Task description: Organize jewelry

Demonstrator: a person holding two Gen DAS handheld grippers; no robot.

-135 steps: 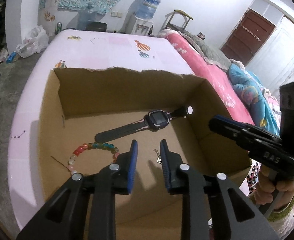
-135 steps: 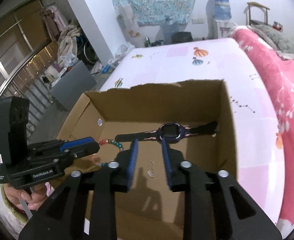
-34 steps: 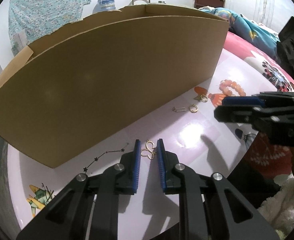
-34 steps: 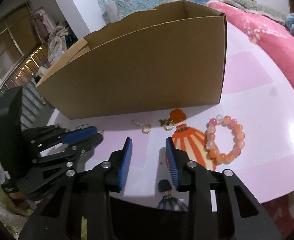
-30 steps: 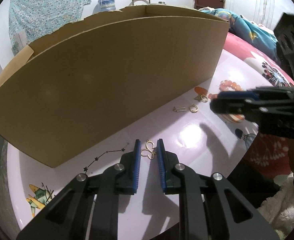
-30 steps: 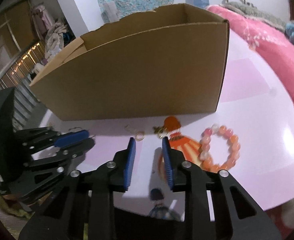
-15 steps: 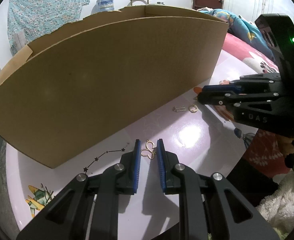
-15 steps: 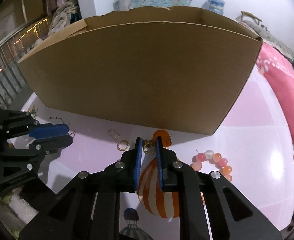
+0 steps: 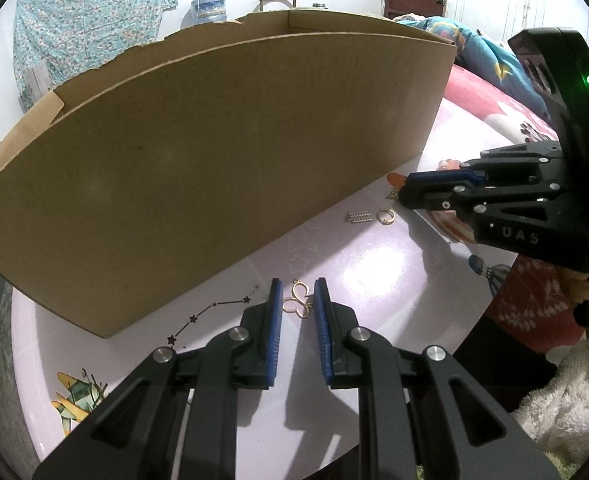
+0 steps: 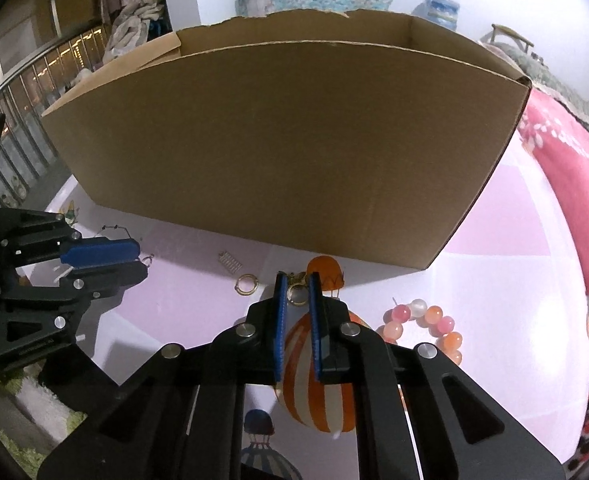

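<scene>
On the pink table, my left gripper (image 9: pixel 297 289) is shut on a gold butterfly-shaped earring (image 9: pixel 297 301), its pads touching both sides. It stands in front of the tall cardboard box (image 9: pixel 214 152). My right gripper (image 10: pixel 296 280) points down at the box's right corner with a small gold ring (image 10: pixel 296 297) between its pads. Its jaws are closing, and a thin gap still shows on each side of the ring. A second gold ring (image 10: pixel 246 284) and a small silver clip (image 10: pixel 229 261) lie between the grippers. A pink and orange bead bracelet (image 10: pixel 426 328) lies to the right.
The box wall (image 10: pixel 278 152) rises close behind both grippers and hides its inside. The table's front edge (image 9: pixel 254 452) is near, with a fluffy rug (image 9: pixel 566 408) below. A pink bed (image 10: pixel 566 168) borders the table on the right.
The right gripper moved in toward the box, down over the small gold ring, rolled slightly, and its jaws narrowed around the ring. The left gripper stayed still on the butterfly earring.
</scene>
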